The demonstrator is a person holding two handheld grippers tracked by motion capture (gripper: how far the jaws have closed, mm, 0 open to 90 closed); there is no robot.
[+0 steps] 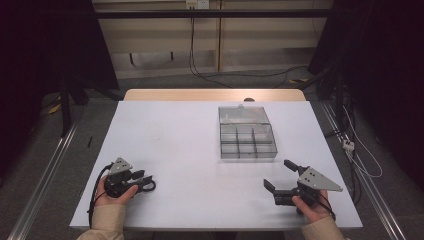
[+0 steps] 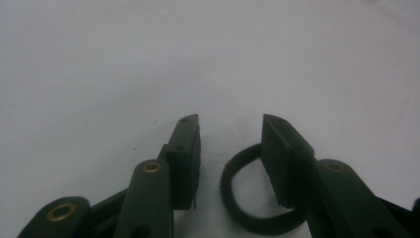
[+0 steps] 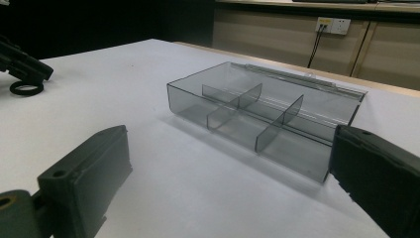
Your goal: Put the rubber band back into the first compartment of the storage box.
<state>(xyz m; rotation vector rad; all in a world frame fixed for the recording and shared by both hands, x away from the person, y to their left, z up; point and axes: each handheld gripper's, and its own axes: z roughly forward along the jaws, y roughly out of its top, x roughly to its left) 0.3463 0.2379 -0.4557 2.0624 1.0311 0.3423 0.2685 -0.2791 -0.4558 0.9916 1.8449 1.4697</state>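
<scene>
We see a black ring [image 2: 247,198] lying flat on the white table [image 1: 190,150], near its front left side. Our left gripper [image 2: 230,134] has its jaws apart around the ring's edge. Our right gripper [image 1: 280,177] is wide open, pointing at a clear box [image 3: 257,111] with its lid open.

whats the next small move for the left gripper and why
Probably shut the left gripper on the black rubber ring: its jaws stand open, one jaw over the ring's edge, the ring lying flat on the white table, not yet gripped.
</scene>
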